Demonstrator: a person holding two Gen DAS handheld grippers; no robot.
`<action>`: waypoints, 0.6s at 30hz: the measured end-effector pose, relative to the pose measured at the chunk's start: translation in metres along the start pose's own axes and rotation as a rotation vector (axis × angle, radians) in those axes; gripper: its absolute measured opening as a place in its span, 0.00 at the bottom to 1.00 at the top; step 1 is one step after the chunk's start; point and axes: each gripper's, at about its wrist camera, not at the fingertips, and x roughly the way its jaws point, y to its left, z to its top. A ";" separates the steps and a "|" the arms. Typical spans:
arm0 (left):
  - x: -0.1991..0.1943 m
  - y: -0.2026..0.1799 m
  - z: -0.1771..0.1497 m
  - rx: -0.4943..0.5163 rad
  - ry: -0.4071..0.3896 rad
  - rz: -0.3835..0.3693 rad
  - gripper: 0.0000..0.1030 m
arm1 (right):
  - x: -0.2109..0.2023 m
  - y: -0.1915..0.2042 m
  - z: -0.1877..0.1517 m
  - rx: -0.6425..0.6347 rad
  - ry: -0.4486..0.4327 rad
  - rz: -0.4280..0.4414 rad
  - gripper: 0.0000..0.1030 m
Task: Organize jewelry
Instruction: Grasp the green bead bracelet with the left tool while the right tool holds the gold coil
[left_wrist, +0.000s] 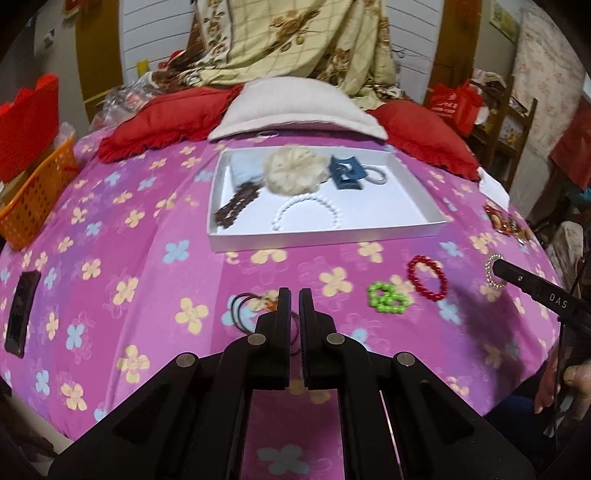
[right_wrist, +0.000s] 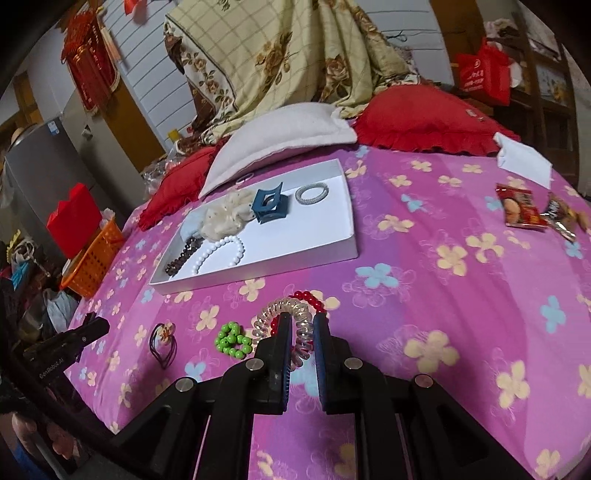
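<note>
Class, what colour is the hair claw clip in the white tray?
Dark blue hair claw clip; clearest in the right wrist view.

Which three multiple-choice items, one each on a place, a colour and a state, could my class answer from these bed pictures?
1. Where does the white bead bracelet lie?
A. In the white tray
B. On the bedspread
C. In the orange basket

2. What colour is the claw clip?
A. Red
B. Blue
C. Green

3. What is the right gripper doing?
A. Standing open
B. Shut on the clear spiral hair tie
C. Shut on a green bracelet

Key: 1 A, the white bead bracelet rests inside the white tray; 2 B, the claw clip is blue; 3 B, the right gripper pinches the clear spiral hair tie.
</note>
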 end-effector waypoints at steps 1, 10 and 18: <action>-0.002 -0.003 0.001 0.011 -0.004 -0.002 0.03 | -0.003 0.000 0.000 0.001 -0.002 0.000 0.10; -0.043 -0.008 0.025 0.064 -0.076 -0.013 0.03 | -0.005 0.012 0.003 0.011 -0.012 0.065 0.10; -0.055 -0.004 0.049 0.070 -0.102 -0.034 0.03 | 0.006 0.032 0.010 -0.014 0.010 0.123 0.10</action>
